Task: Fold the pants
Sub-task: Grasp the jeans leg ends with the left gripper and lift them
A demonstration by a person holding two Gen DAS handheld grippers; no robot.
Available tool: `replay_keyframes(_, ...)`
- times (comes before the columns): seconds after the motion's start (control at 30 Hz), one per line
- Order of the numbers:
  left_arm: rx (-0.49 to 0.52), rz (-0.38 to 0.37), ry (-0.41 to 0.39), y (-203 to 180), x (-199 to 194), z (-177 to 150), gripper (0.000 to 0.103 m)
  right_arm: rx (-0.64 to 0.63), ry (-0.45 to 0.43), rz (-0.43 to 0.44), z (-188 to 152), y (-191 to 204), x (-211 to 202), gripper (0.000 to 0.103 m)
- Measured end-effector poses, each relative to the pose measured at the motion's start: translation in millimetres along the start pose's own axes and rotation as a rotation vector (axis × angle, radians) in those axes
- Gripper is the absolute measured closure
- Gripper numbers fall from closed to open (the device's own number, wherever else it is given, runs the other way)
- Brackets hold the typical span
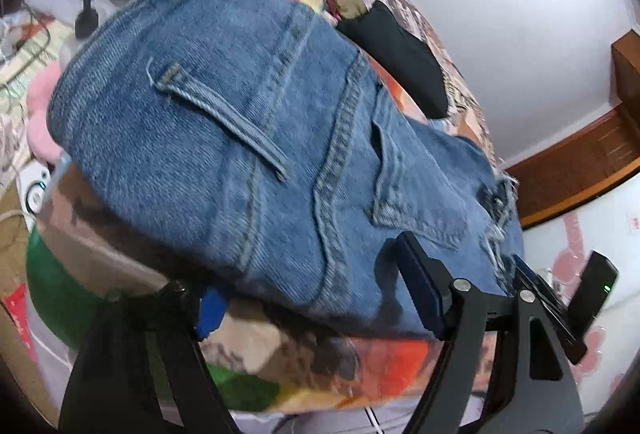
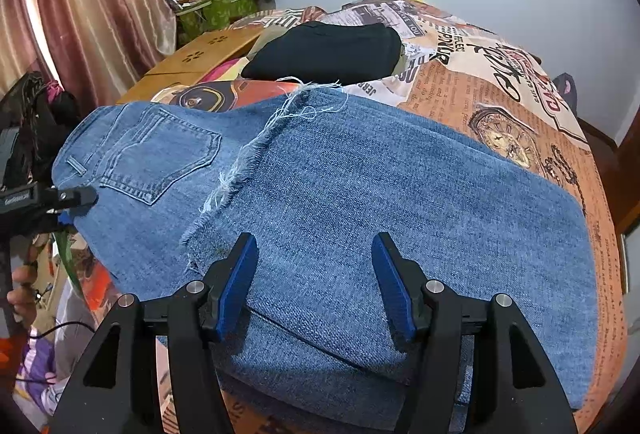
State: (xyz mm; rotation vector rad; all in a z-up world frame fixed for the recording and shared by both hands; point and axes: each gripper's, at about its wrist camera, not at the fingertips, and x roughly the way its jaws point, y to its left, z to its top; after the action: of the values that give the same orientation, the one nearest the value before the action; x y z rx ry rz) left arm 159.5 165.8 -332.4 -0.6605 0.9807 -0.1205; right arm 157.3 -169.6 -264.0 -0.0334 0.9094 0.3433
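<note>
Jeans lay folded on bed; right gripper spread wide above denim, left gripper also agape.

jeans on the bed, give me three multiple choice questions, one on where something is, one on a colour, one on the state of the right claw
1. Where does the black folded garment lie relative to the jeans?
A. on top of the jeans
B. on the bed behind the jeans
C. on the floor

2. What colour are the pads on the right claw?
A. blue
B. red
C. white

3. What is the state of the right claw?
A. shut on the jeans
B. shut on the bedsheet
C. open over the jeans

Answers:
1. B, the right wrist view shows it on the printed bedsheet past the far edge of the jeans.
2. A, both finger pads are blue.
3. C, its jaws stand wide apart with denim visible between them and nothing gripped.
</note>
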Motion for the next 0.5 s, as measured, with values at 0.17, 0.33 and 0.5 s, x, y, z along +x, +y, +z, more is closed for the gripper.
replay_keyframes(0.17, 0.059, 0.109, -0.033, -15, 6, 12, 0.041, 0.0, -0.006, -0.006, -1, 2, 0, 0.047)
replay_keyframes(0.33, 0.213, 0.276, -0.122, -50, -3, 10, 0.068, 0.005, -0.002, -0.004, 1, 0, 0, 0.047)
replay_keyframes(0.5, 0.356, 0.357, -0.207, -86, -19, 13, 0.072, 0.026, 0.008, 0.006, 2, -2, -5, 0.047)
